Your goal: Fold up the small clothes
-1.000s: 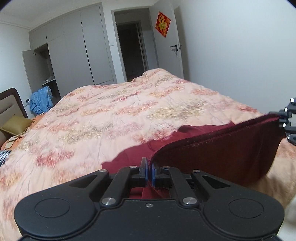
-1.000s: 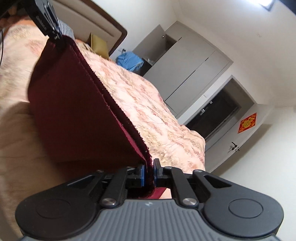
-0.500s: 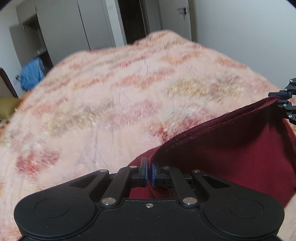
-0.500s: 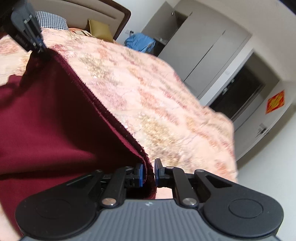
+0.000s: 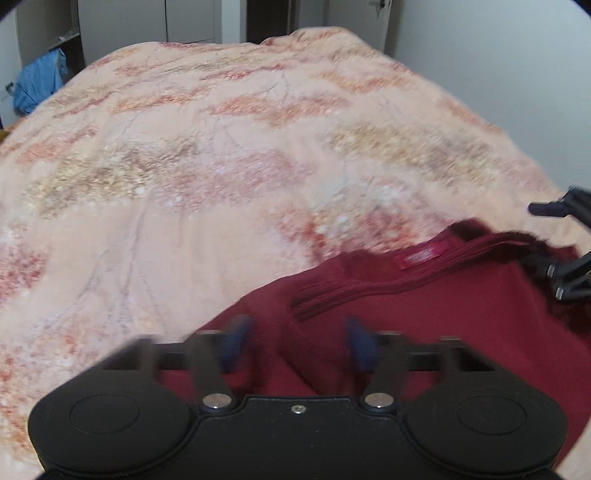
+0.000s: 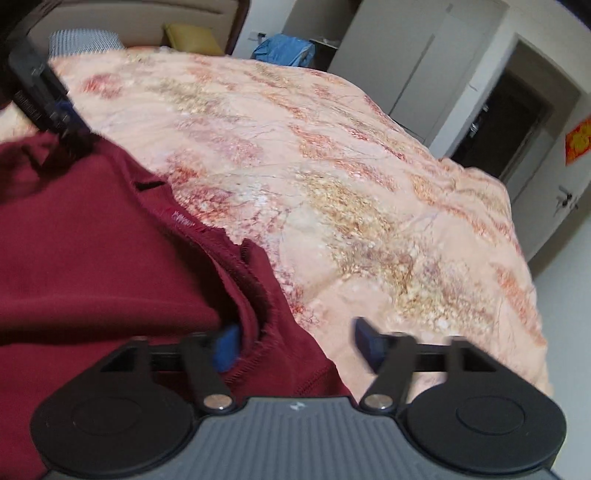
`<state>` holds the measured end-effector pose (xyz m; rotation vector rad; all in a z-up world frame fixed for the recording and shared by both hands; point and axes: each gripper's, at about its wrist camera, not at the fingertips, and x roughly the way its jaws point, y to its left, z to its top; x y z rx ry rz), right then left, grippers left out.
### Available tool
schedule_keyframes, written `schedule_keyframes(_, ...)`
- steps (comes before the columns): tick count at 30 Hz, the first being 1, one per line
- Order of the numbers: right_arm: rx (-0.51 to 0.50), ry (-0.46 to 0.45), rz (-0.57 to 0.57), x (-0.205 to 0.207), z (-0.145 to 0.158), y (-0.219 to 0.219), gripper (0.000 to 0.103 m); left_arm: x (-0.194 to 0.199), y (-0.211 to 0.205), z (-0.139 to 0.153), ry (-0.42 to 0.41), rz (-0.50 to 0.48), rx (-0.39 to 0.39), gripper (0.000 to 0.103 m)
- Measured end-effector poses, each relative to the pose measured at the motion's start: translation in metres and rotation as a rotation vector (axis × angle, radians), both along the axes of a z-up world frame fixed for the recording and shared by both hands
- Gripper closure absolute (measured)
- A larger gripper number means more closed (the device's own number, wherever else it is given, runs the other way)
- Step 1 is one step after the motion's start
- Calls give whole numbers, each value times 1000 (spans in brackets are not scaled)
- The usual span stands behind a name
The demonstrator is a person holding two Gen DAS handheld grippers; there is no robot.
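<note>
A dark red garment lies on the peach floral bedspread, its folded edge with a small label at the far side. My left gripper is open just above the garment's left part, its blue pads apart with cloth lying between them. My right gripper is open over the garment's right edge, a hem fold lying loose by its left pad. Each gripper shows at the edge of the other's view: the right one, the left one.
The bedspread fills most of both views. At the far side are pillows by the headboard, a blue cloth near white wardrobes, and a dark doorway.
Both grippers lowered the held edge down onto the bed and opened, letting go of the garment. The top layer now lies flat on the lower one.
</note>
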<state>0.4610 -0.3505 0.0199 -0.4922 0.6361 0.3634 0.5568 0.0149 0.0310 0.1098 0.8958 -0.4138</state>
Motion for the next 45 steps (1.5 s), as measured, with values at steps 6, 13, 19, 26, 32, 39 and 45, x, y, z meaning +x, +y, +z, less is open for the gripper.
schedule_keyframes(6, 299, 139, 16, 1, 12, -41, 1, -30, 10, 27, -155, -45, -63, 1)
schedule_keyframes(13, 388, 59, -85, -26, 9, -68, 7, -56, 18, -7, -166, -15, 179, 28)
schedule_keyframes(19, 476, 41, -106, -21, 3, -63, 51, -52, 29, -18, -113, 55, 36, 88)
schedule_keyframes(26, 508, -30, -167, -7, 24, -58, 98, -53, 41, 5, -193, 214, -18, 101)
schedule_keyframes(32, 481, 6, -217, 21, 19, -48, 95, -26, 52, -21, -73, 304, -77, 99)
schedule_keyframes(39, 491, 13, -251, -6, 13, -69, 25, -46, 50, -11, -123, 322, -91, 21)
schedule_keyframes(45, 487, -69, -273, -91, 24, -85, 0, -96, 52, 6, -197, 351, -99, 1)
